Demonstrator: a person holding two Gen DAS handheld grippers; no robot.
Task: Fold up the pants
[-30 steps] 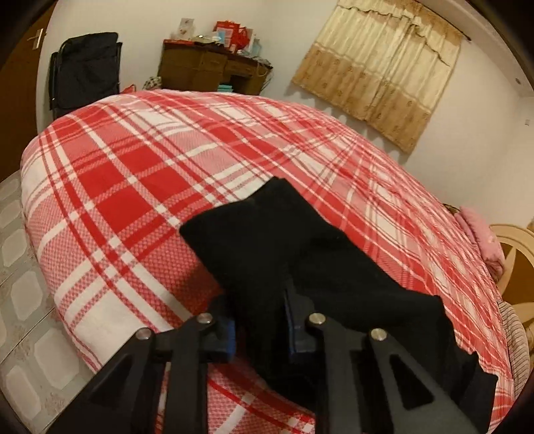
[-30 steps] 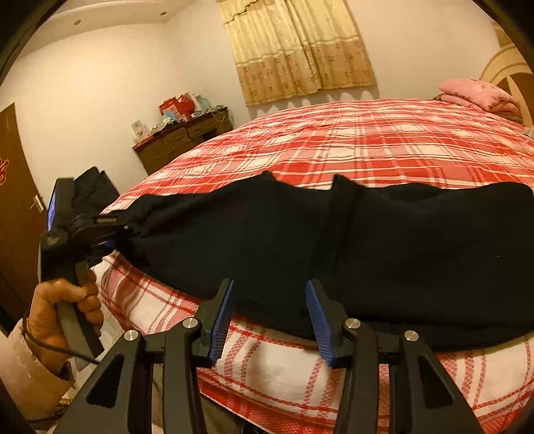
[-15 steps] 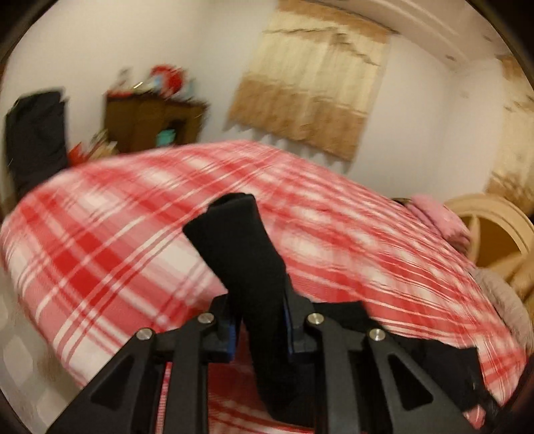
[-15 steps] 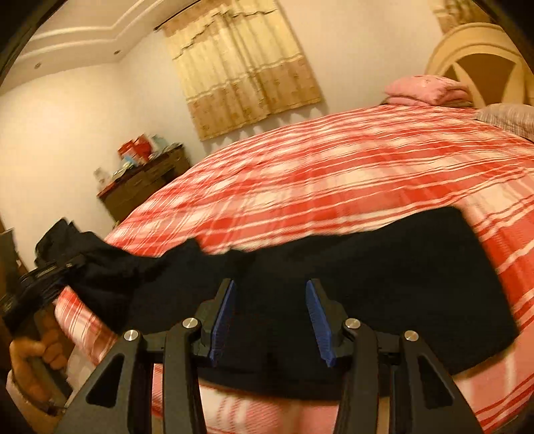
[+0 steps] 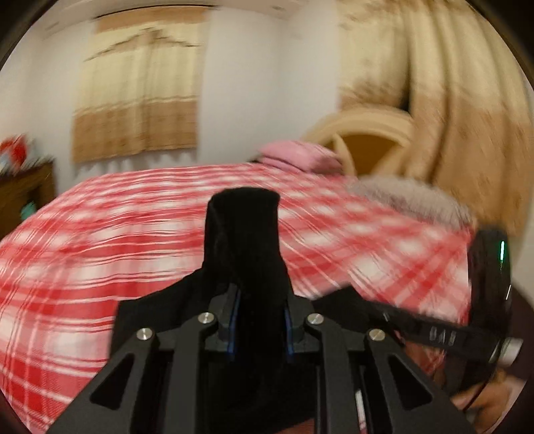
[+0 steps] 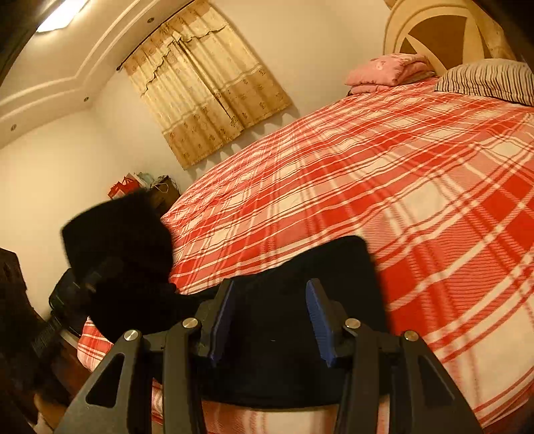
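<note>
Black pants [image 6: 347, 260] lie along the near edge of the red plaid bed [image 6: 367, 167]. My left gripper [image 5: 260, 300] is shut on one end of the pants [image 5: 243, 227], which stands up between its pads above the bed. From the right wrist, that lifted end [image 6: 126, 233] hangs blurred at the left and hides the left gripper's fingers. My right gripper [image 6: 268, 300] is low over the lying part, blue pads apart, with nothing pinched. The right gripper's housing [image 5: 487, 267] shows at the right edge of the left wrist view.
A folded pink blanket [image 6: 387, 71] and a striped pillow [image 6: 490, 80] lie at the head of the bed under a cream headboard [image 6: 434, 30]. A dresser [image 6: 160, 193] and curtains [image 6: 207, 96] stand beyond the far side. The plaid cover past the pants is bare.
The left gripper has lifted its end of the pants and swung it right, toward the headboard and the right gripper. The right gripper has slid along the bed edge, still open.
</note>
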